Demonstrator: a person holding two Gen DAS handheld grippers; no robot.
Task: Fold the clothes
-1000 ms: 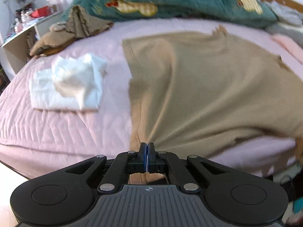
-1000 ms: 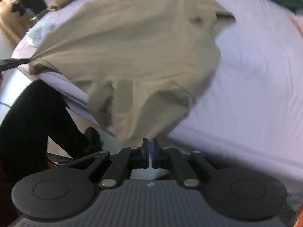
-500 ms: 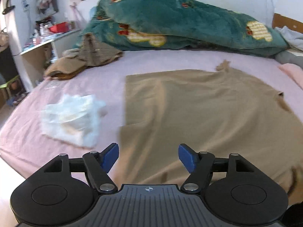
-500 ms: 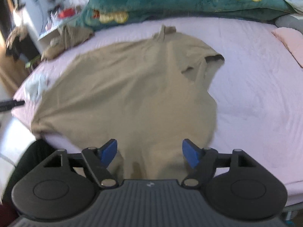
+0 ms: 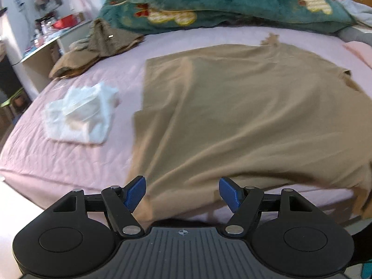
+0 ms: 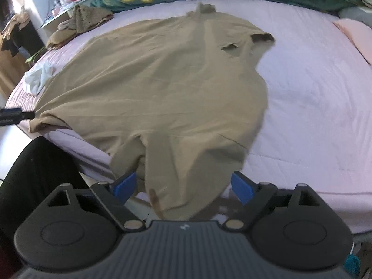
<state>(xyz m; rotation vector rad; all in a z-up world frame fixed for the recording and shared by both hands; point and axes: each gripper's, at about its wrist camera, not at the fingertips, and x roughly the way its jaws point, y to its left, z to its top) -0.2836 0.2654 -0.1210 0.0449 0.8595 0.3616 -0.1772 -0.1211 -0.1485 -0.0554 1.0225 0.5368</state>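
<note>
On the pink-sheeted bed (image 5: 69, 162), the tan T-shirt (image 5: 244, 107) lies spread nearly flat, its collar end toward the teal blanket (image 5: 220, 2) heaped at the head of the bed, its hem end spilling over the bed's near edge. Left of the shirt sits a white folded garment (image 5: 81, 116), apart from it; beyond that, nearer the blanket, a brown heap of clothes (image 5: 97, 44). Left gripper (image 5: 182, 193) hangs with jaws wide apart, nothing between them, just off the shirt's near left corner. Right gripper (image 6: 183, 186) likewise gaping and empty, over the draped hem. Judged step: shirt laid out, first fold not yet begun. Next move likely calls for re-pinching an edge or sleeve on each side and carrying it across the shirt's middle; the overhanging hem may need pulling up onto the bed first. Hard to make out: the hem below the bed edge is blurred, the left sleeve seems tucked under, and the far sleeve is bunched near the blanket.
</note>
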